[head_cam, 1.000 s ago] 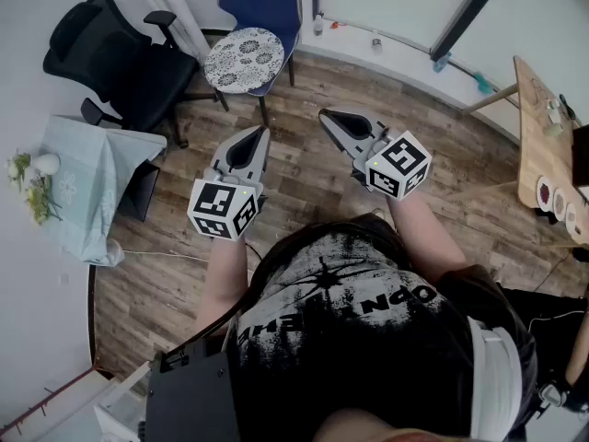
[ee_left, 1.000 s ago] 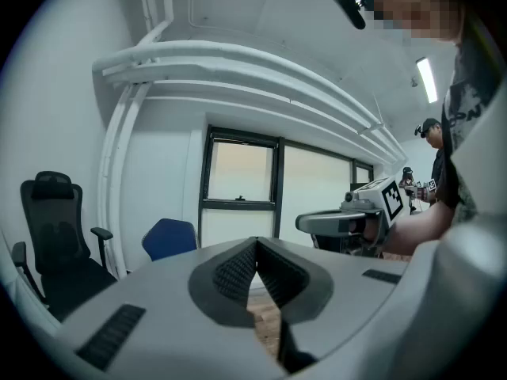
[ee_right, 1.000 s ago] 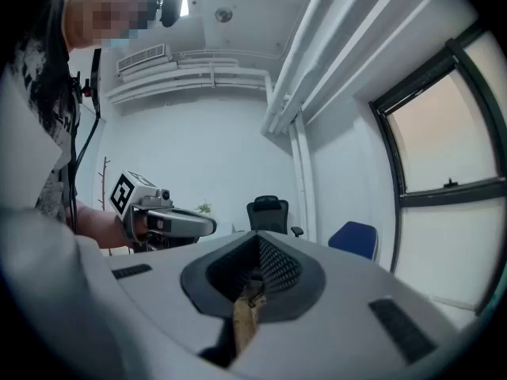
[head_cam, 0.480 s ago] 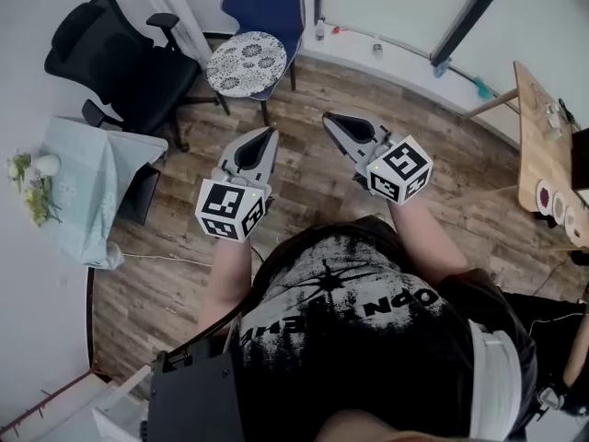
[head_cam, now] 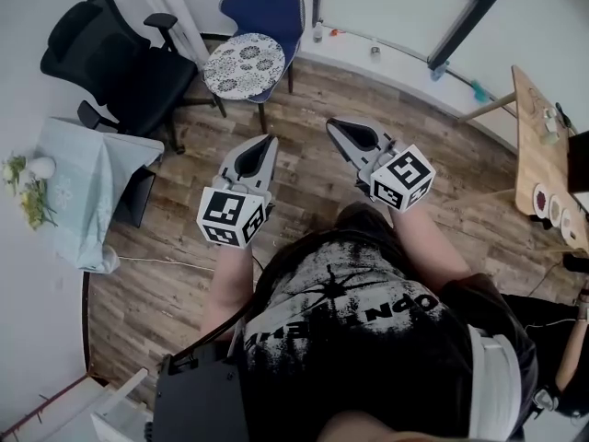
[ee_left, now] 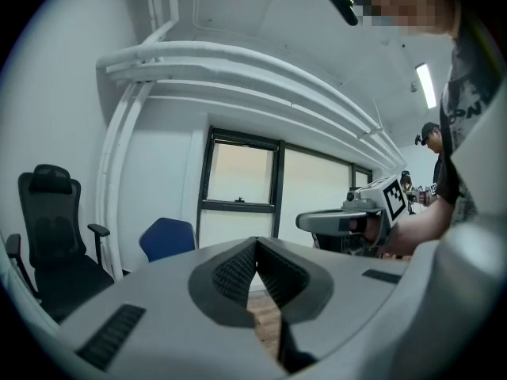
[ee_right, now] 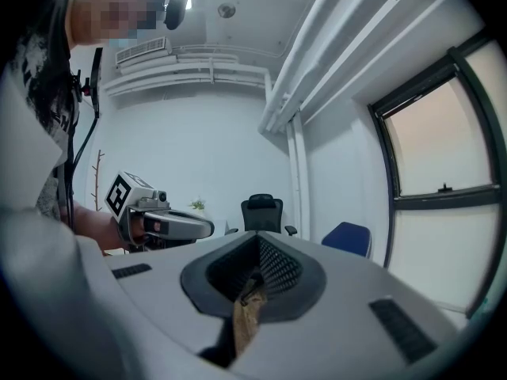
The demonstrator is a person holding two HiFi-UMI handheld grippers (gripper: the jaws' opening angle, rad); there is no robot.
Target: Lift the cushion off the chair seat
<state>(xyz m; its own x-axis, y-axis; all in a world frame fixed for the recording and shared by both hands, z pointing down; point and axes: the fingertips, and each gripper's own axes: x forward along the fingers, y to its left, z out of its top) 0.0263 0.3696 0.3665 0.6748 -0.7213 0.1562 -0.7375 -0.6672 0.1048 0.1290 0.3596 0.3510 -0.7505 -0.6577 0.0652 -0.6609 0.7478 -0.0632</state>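
Observation:
A round cushion (head_cam: 244, 63) with a grey-and-white pattern lies on the seat of a blue chair (head_cam: 269, 3) by the far wall. Both grippers are held side by side in the air over the wooden floor, well short of the chair, pointing toward it. My left gripper (head_cam: 270, 140) is shut with nothing between its jaws. The right gripper (head_cam: 330, 123) is also shut and holds nothing. In the left gripper view the blue chair (ee_left: 168, 238) stands ahead at the left and the right gripper (ee_left: 305, 222) at the right. In the right gripper view the chair (ee_right: 348, 237) shows to the right.
A black office chair (head_cam: 110, 58) stands left of the blue chair. A small table with a pale cloth (head_cam: 78, 187) and flowers is at the left wall. A wooden table (head_cam: 543, 145) with dishes is at the right. Small bottles (head_cam: 317, 30) stand along the wall base.
Both grippers have drifted slightly lower in the head view and stay shut. The cushion and chair have not moved.

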